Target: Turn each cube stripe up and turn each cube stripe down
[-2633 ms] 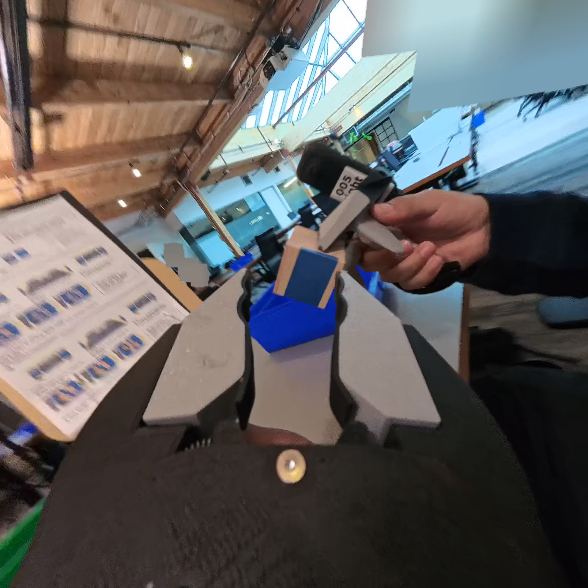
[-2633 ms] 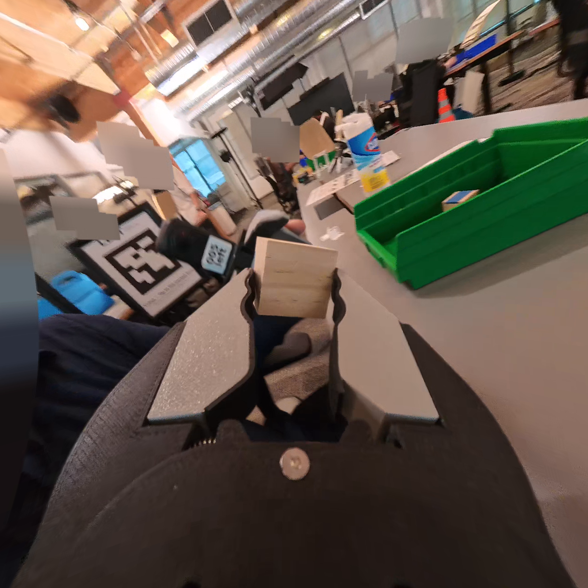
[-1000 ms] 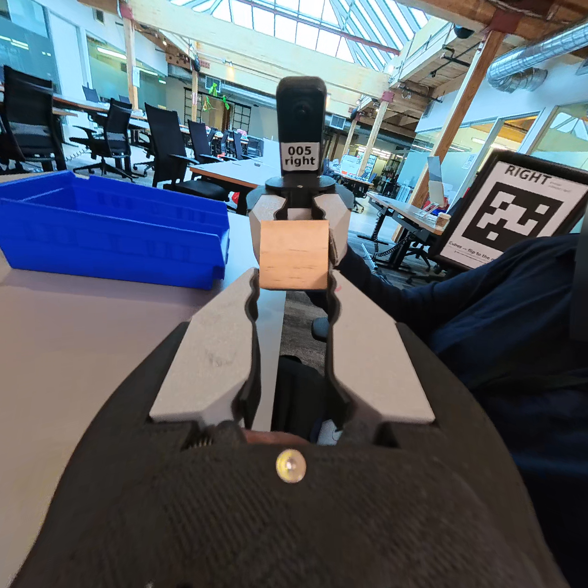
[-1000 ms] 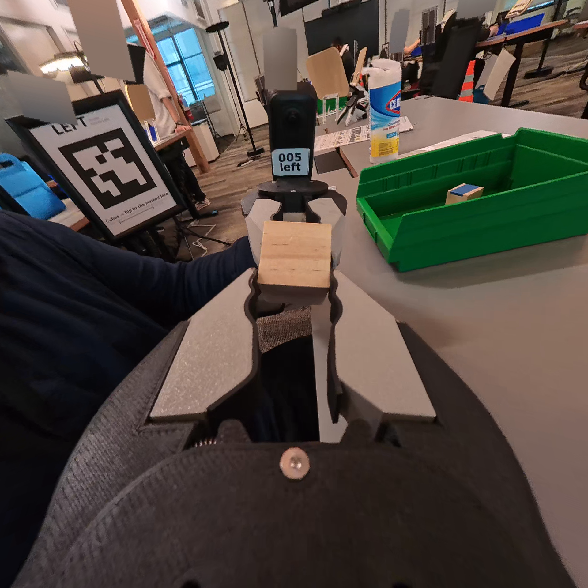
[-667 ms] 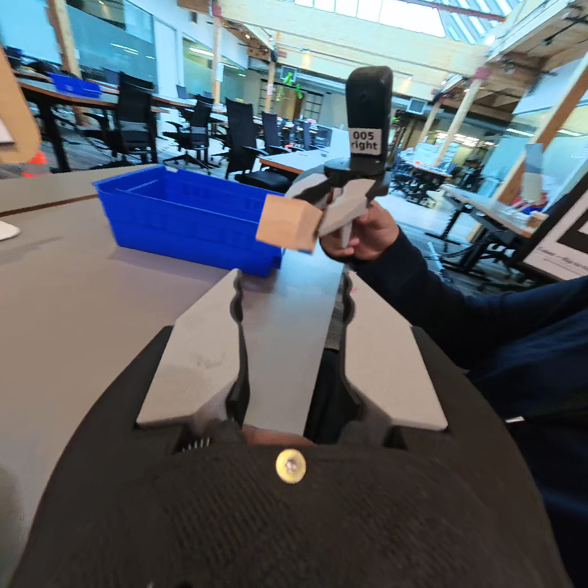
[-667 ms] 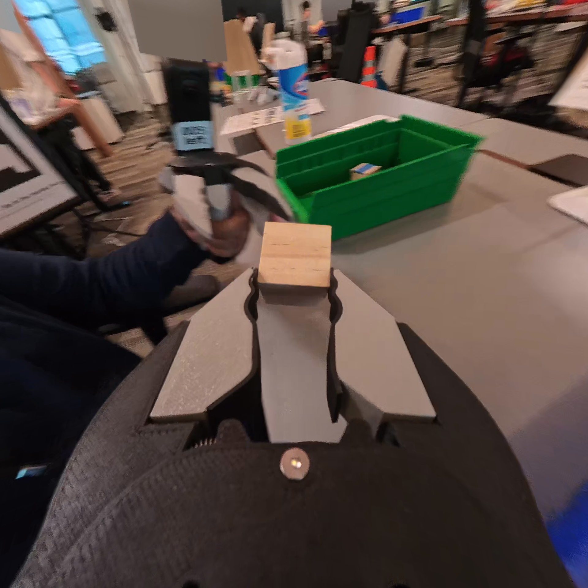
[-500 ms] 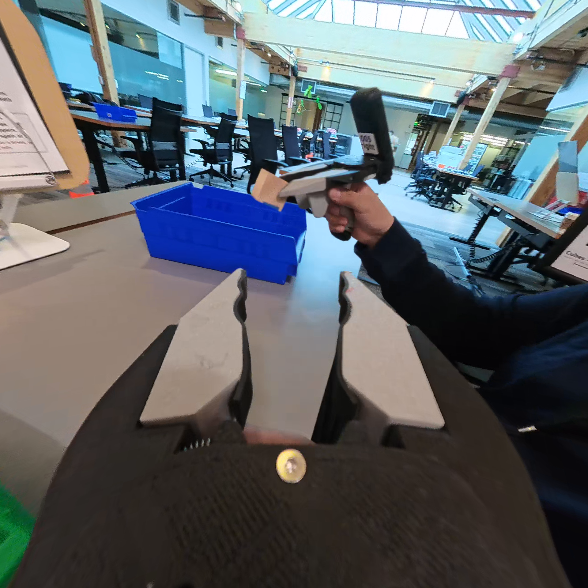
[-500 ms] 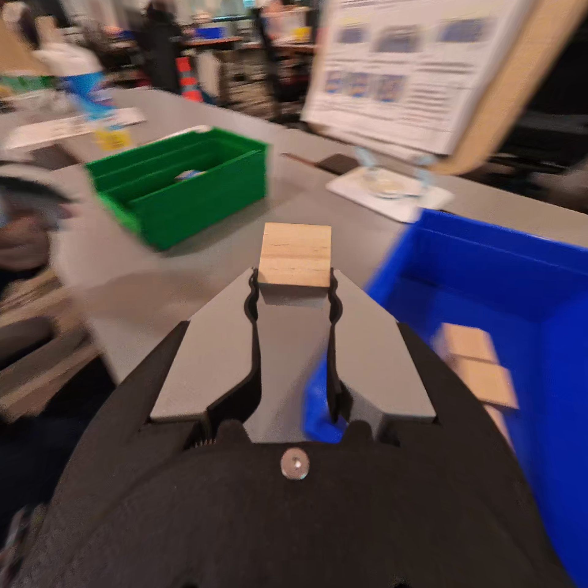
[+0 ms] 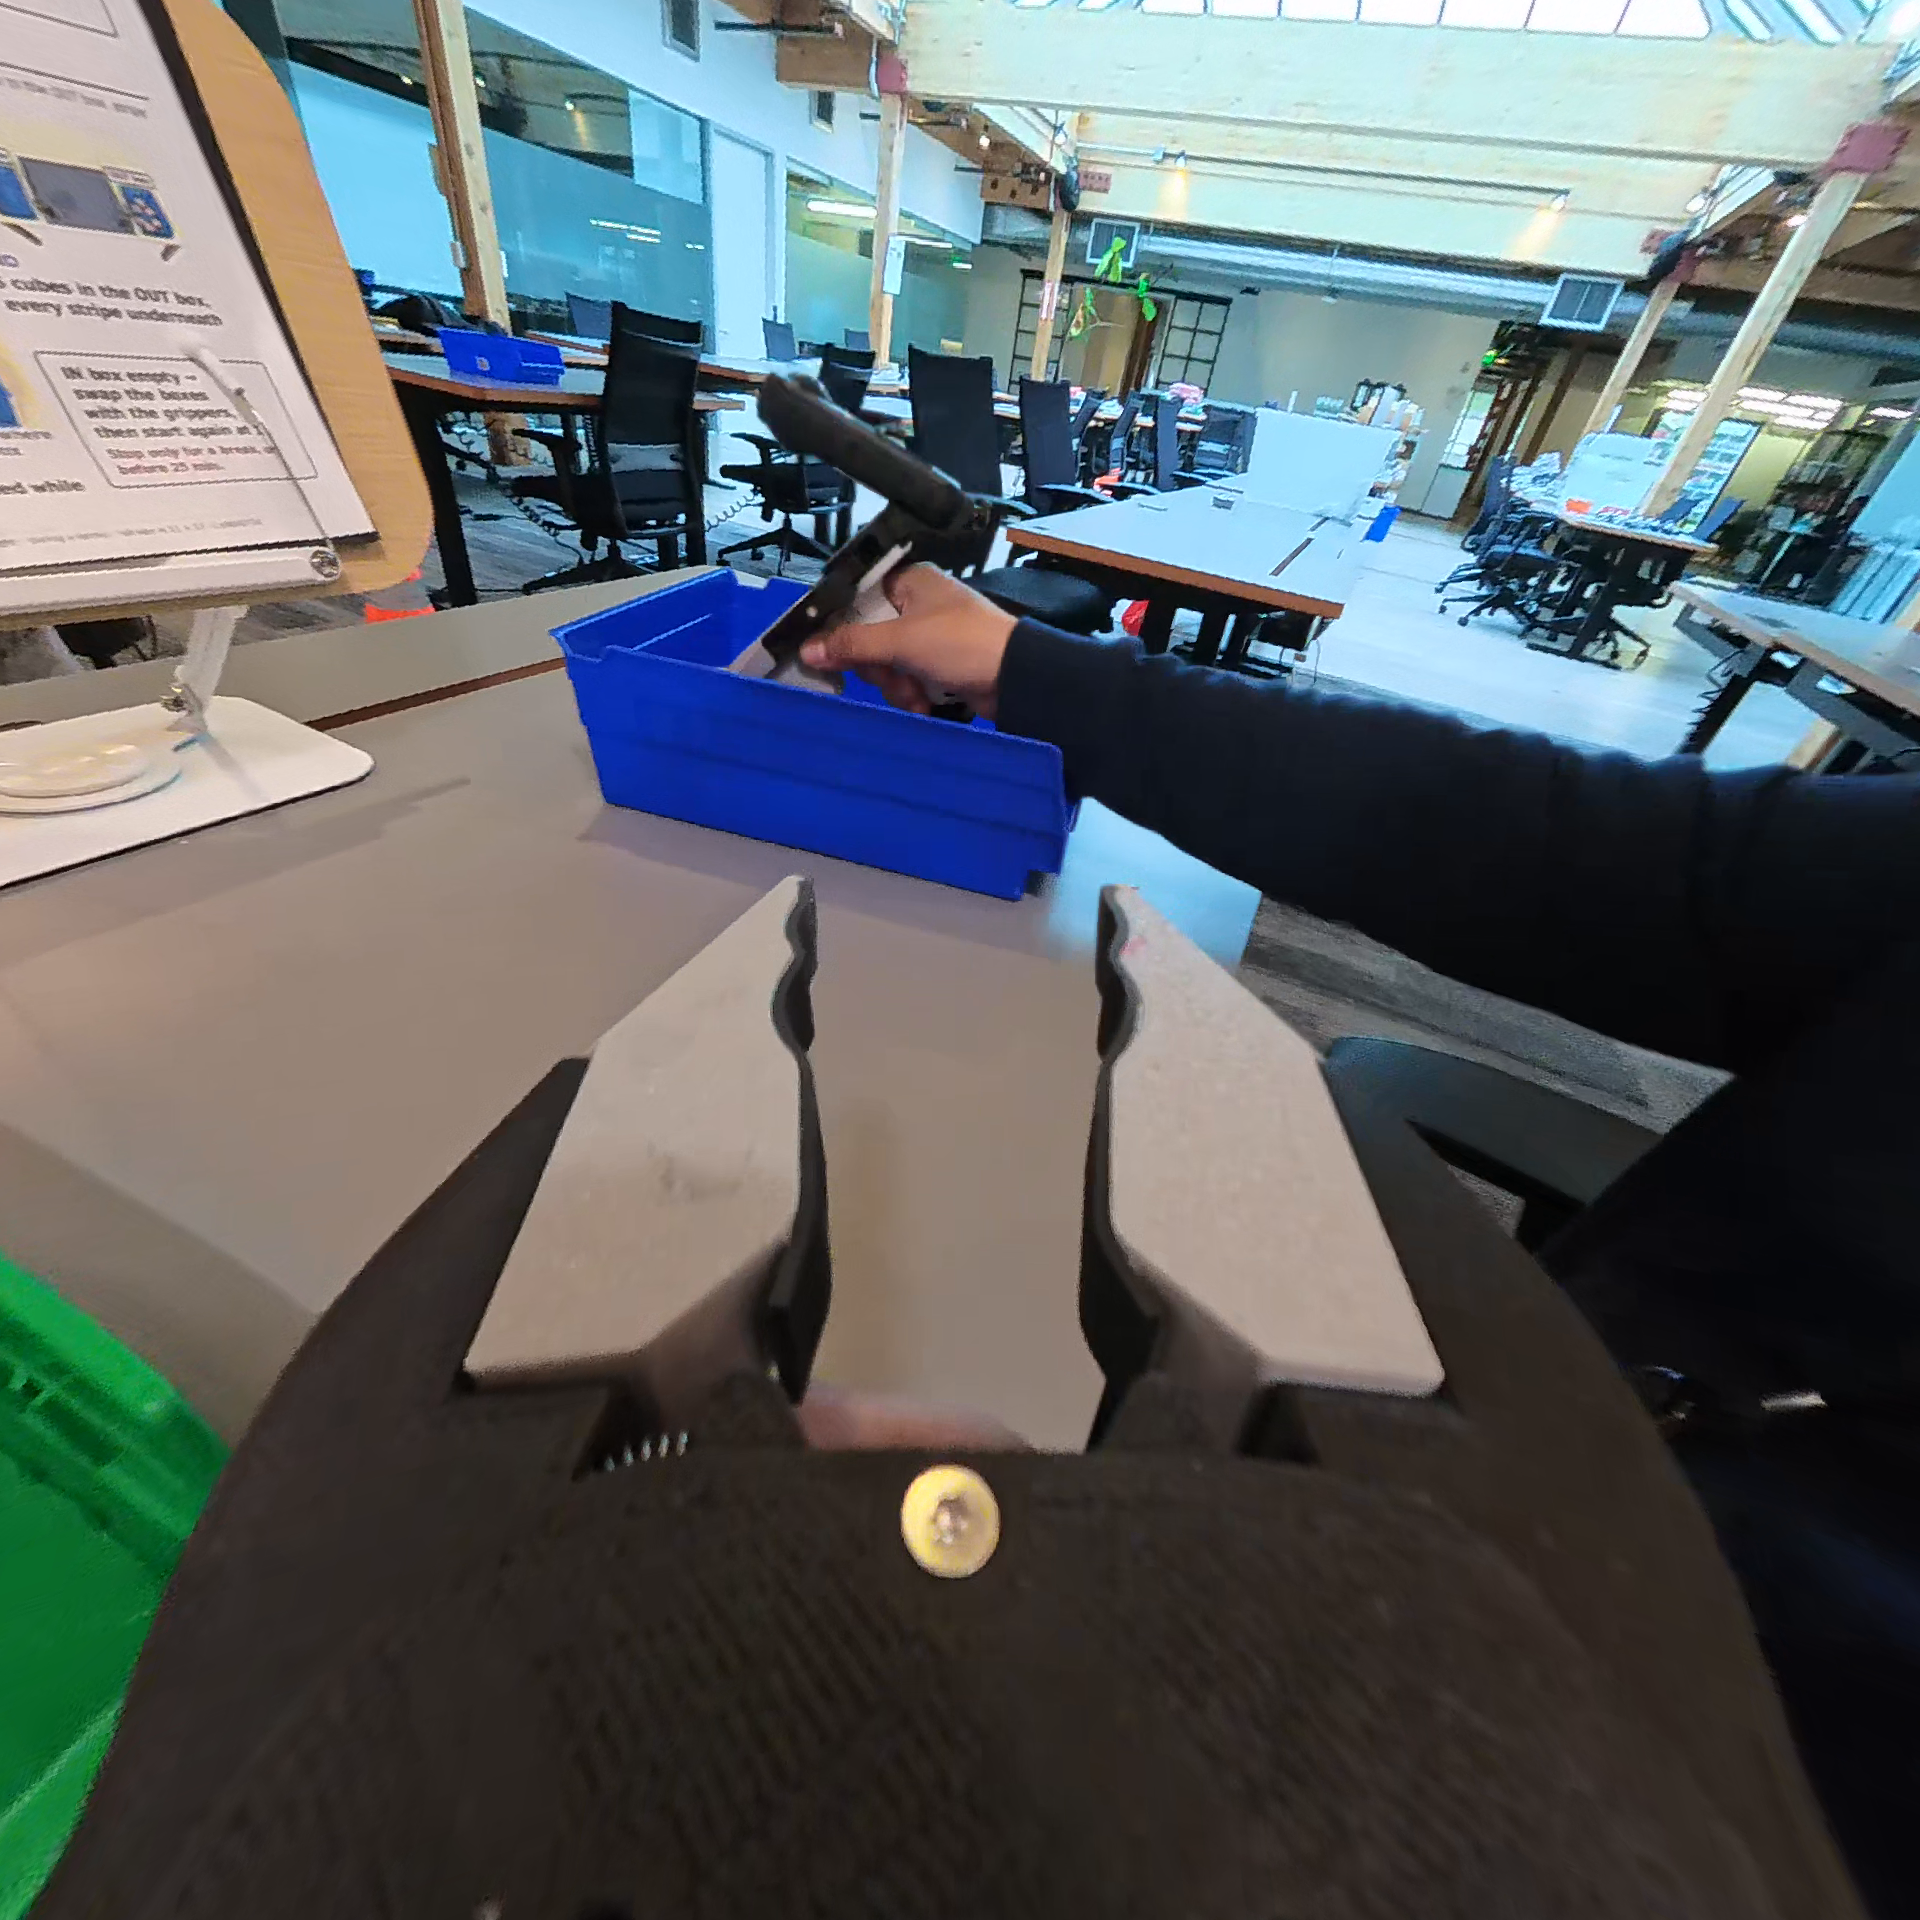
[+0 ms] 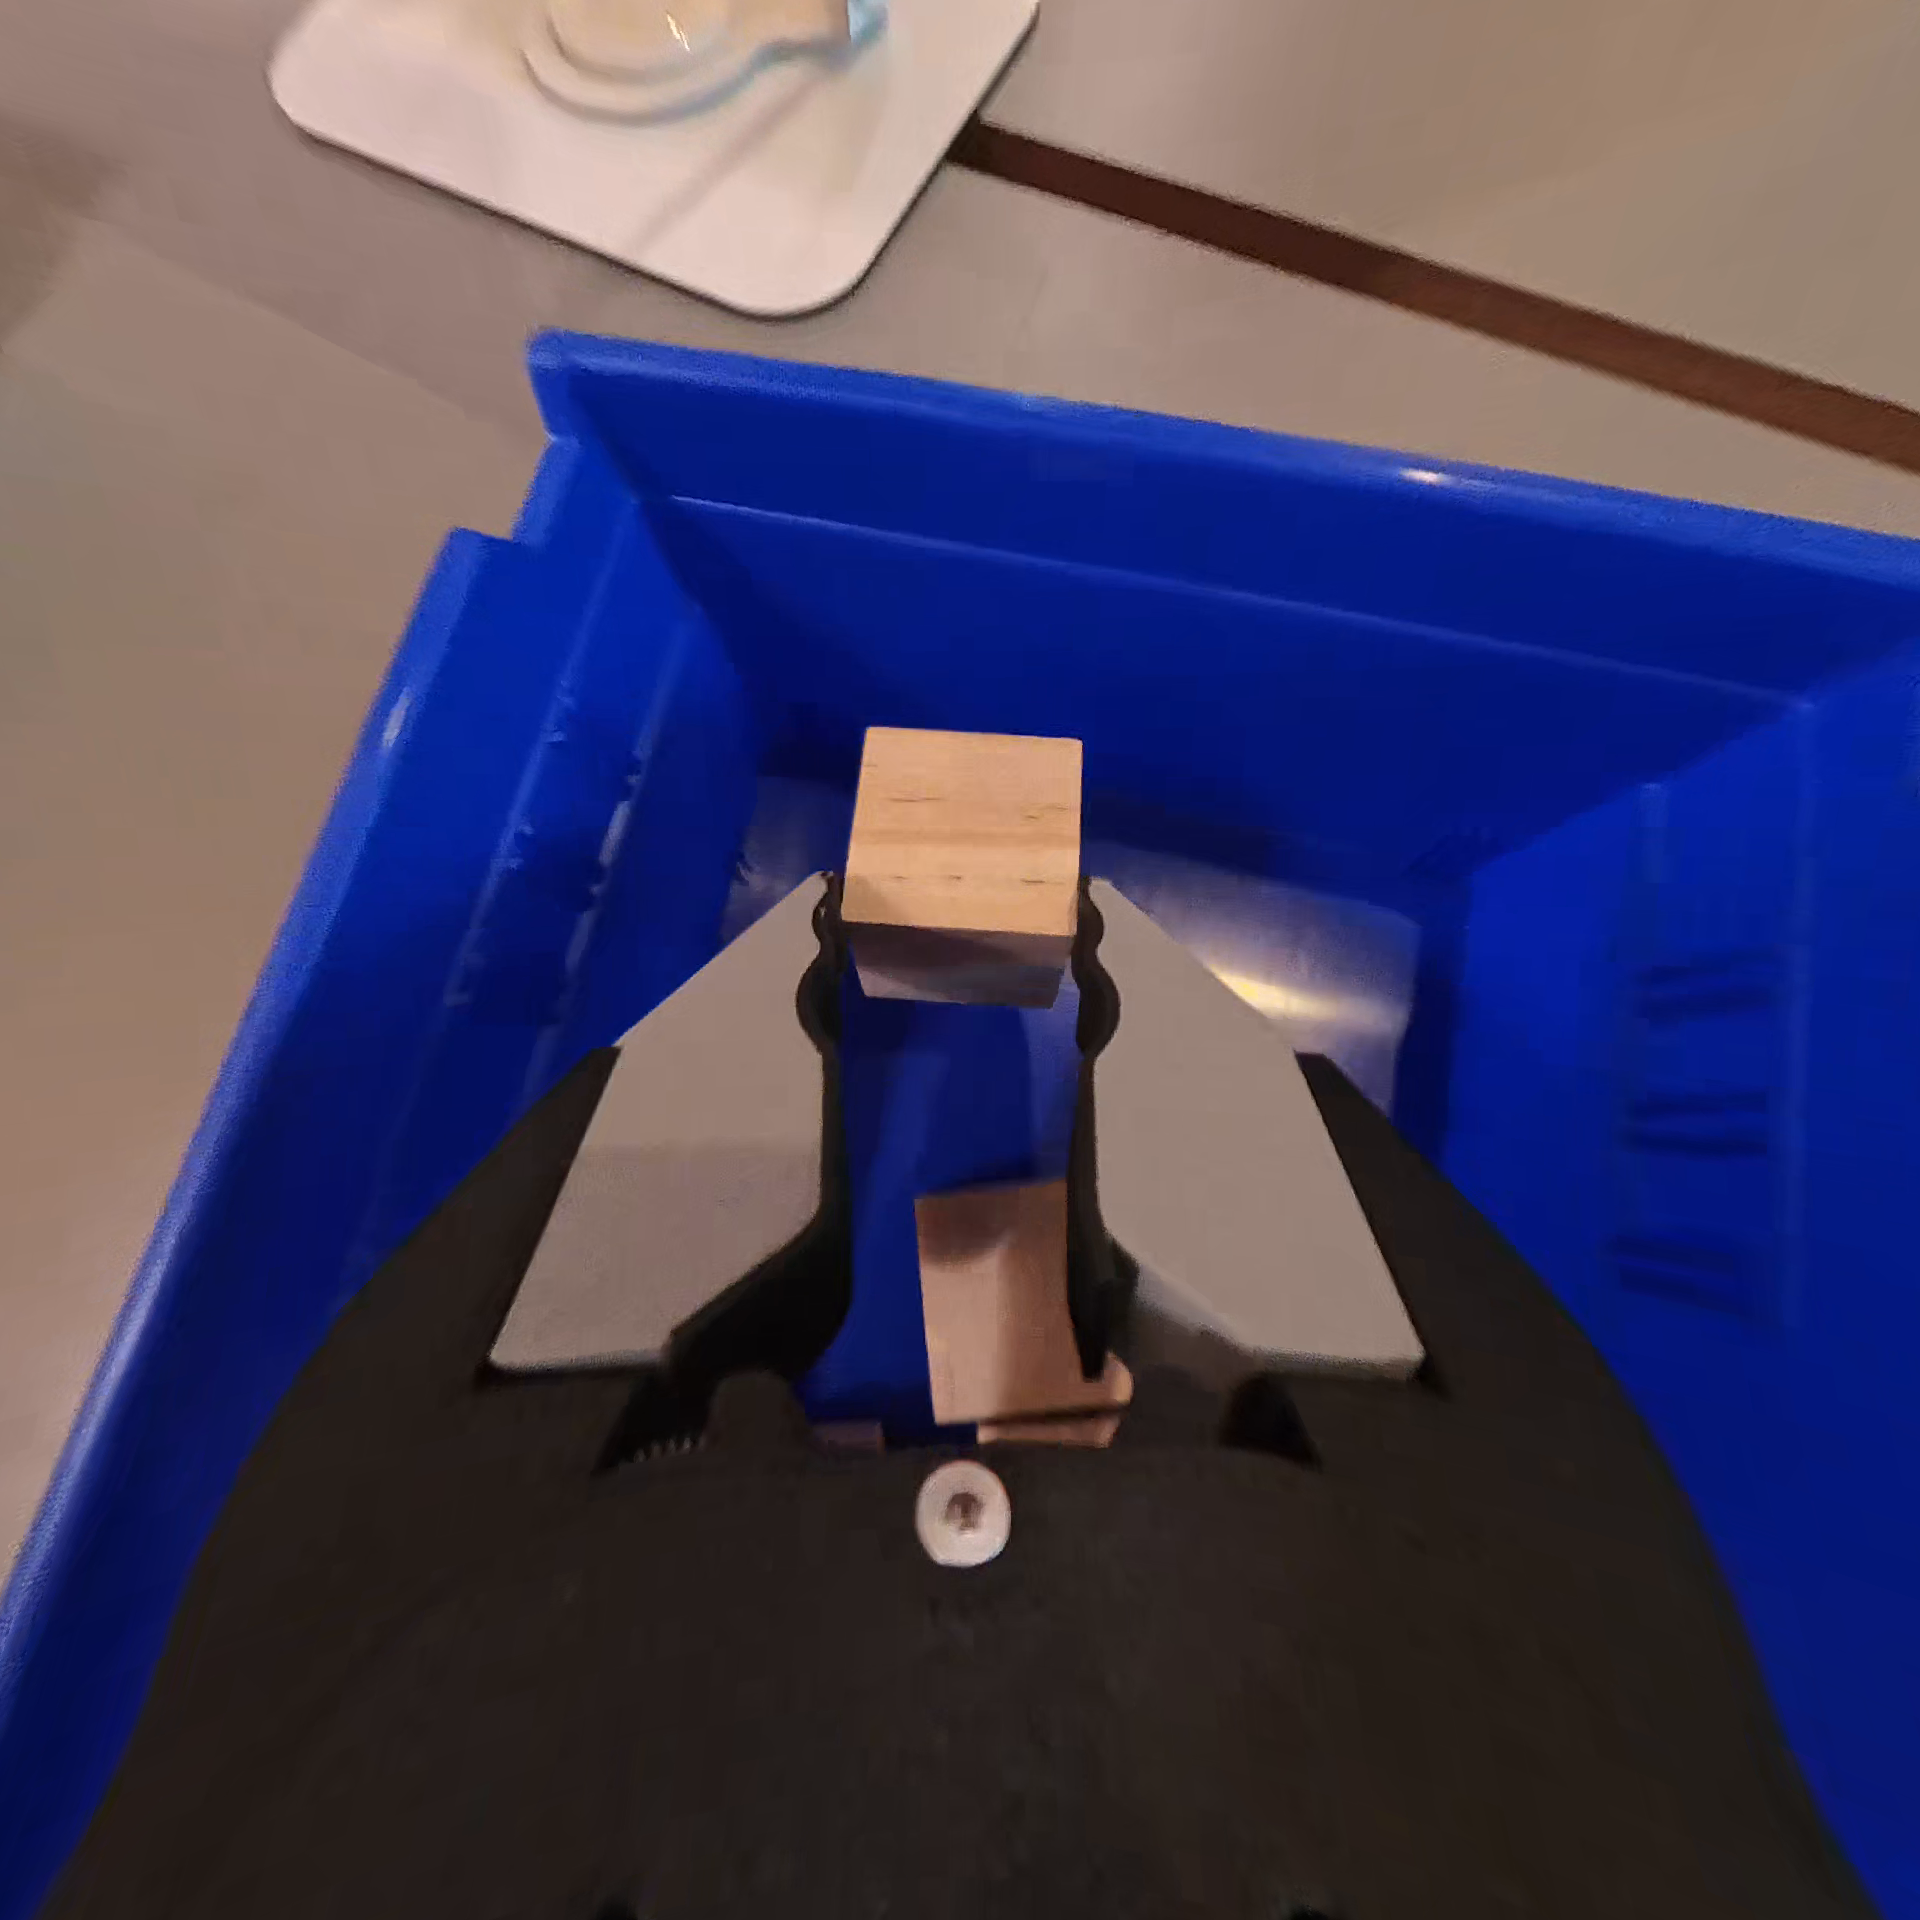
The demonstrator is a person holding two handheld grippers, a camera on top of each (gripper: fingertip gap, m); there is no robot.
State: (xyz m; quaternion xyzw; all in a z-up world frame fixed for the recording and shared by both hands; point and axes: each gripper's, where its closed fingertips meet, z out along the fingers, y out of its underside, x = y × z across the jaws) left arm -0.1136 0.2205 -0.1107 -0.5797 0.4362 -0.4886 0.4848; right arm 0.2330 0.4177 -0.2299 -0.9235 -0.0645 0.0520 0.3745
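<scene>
Your right gripper [image 10: 961, 914] clamps a plain wooden cube [image 10: 963, 831] inside the blue plastic bin [image 10: 1195, 582] — your left gripper [image 9: 956, 914] gapes, empty.

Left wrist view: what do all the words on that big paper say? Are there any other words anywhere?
Instruction sheet on the wooden board: printed lines and small pictures; I do not copy its wording.
Blue bin, wooden cube: no writing shows.
Anything farther back in the room: too small to read.
</scene>
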